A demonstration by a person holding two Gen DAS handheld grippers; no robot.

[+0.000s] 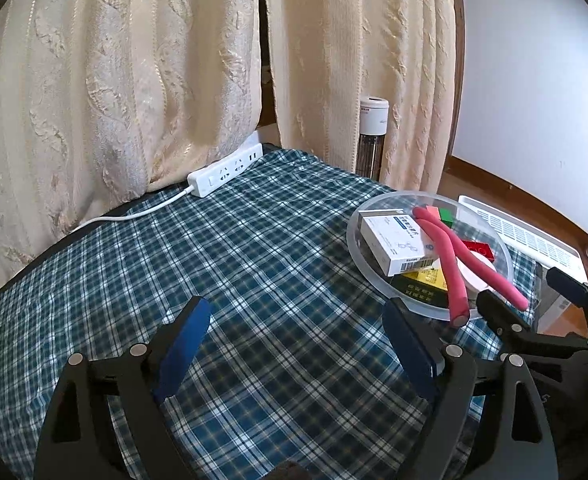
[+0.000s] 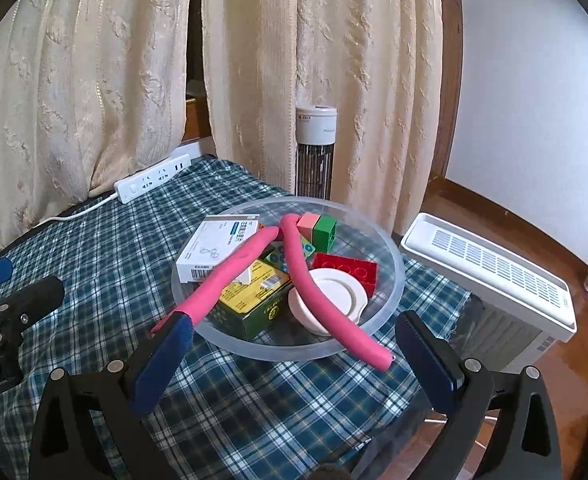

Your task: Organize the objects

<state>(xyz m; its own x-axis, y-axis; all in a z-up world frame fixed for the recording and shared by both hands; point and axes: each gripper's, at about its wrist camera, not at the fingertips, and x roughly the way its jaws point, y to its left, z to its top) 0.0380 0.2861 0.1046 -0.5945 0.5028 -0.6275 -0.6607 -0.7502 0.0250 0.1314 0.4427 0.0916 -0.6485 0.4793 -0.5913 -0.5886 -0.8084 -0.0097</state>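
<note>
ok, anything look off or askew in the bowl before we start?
Yes: the bent pink foam roller sticks out past the clear bowl's near rim on both ends, lying across the white box and white lid. Nothing spilled or visibly damaged.

It was a room in a home. Long cream curtains point(image 2: 106, 80) hung behind a table with a blue checked cloth point(image 1: 254, 260). A white power strip point(image 1: 225, 171) lay on it. On the wooden floor point(image 2: 494, 216) stood a tower heater point(image 2: 315, 152) and a white appliance point(image 2: 490, 276).
</note>
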